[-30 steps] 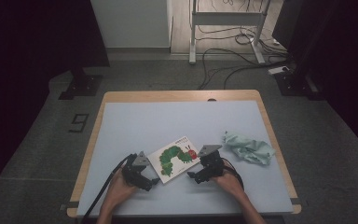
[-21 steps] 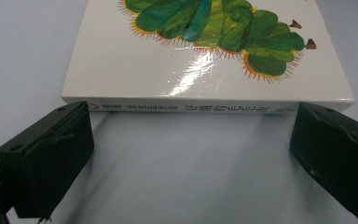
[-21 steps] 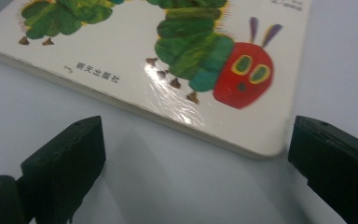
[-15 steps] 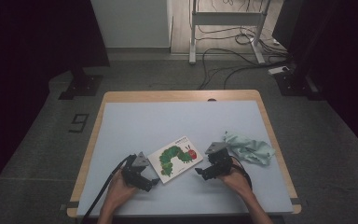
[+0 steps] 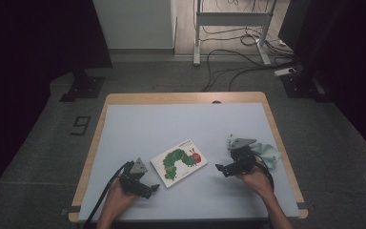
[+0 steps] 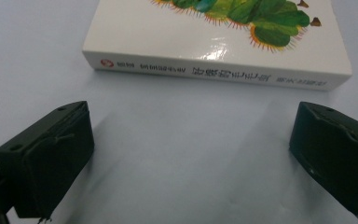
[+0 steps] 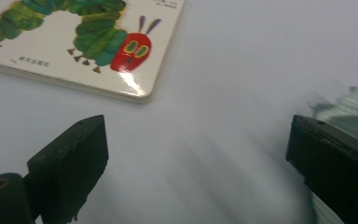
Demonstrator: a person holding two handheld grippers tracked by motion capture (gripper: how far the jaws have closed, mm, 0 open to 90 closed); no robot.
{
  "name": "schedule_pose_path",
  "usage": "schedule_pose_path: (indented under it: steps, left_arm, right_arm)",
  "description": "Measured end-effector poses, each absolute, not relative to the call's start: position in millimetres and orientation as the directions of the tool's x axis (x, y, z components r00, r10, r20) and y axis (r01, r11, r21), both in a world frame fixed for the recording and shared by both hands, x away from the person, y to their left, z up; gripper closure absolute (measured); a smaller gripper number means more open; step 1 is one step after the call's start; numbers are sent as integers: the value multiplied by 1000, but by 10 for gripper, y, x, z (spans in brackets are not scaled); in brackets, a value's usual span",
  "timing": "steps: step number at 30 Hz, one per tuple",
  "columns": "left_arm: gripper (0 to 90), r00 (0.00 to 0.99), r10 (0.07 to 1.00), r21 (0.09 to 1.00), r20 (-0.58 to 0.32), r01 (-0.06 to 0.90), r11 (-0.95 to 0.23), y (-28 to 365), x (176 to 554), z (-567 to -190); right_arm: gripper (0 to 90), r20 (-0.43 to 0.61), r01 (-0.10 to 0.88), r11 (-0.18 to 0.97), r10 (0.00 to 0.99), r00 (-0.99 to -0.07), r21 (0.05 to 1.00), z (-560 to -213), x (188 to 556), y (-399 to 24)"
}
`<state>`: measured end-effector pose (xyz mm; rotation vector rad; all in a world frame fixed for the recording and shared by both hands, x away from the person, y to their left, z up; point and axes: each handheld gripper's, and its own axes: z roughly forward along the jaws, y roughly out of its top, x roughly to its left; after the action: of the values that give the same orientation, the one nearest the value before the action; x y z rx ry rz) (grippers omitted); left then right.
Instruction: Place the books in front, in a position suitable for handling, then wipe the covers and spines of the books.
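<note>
A white picture book [image 5: 178, 162] with a green caterpillar on its cover lies flat on the pale blue table [image 5: 171, 124]. My left gripper [image 5: 152, 187] rests low at the book's near left corner, open, facing the book's spine [image 6: 214, 65] with bare table between its jaws. My right gripper [image 5: 220, 168] is held off the table to the right of the book, open; its jaws have just been closing a little with nothing between them. In the right gripper view the book's caterpillar-head corner [image 7: 130, 51] lies ahead to the left.
A crumpled pale green cloth [image 5: 268, 152] lies just right of my right hand, and its edge [image 7: 349, 107] shows by the right jaw. The table's wooden rim [image 5: 186, 98] runs along the far side. Cables and stand legs [image 5: 228, 57] are on the floor beyond.
My right gripper has moved right, away from the book toward the green cloth, and has risen a little. The left gripper and the book have stayed put.
</note>
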<state>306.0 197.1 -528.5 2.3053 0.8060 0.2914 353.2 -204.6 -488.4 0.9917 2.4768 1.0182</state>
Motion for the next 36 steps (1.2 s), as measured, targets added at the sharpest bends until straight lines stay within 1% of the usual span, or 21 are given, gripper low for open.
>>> schedule_pose_path:
  steps: [10,14,21,27,36]
  left_arm:
    - [0,783,622,662,-13,473,-581,2003,3035,-5289]
    - [0,782,623,662,-13,474,-581,2002,3034,-5289]
    - [0,783,622,662,-13,473,-581,2003,3035,-5289]
    - [0,782,623,662,-14,474,-581,2003,3035,-5290]
    - [0,782,623,662,-14,474,-580,2002,3035,-5290]
  right_arm:
    - [57,-27,504,487,737,-676,713,-4733,3587,-2328]
    - [72,-36,518,459,772,-634,722,-4686,3632,-2464]
    - [62,-55,561,430,825,-563,708,-4678,3770,-2680]
    - [72,-76,594,438,841,-535,675,-4801,3885,-2793]
    - [144,-26,649,426,847,-531,630,-5113,3971,-2835]
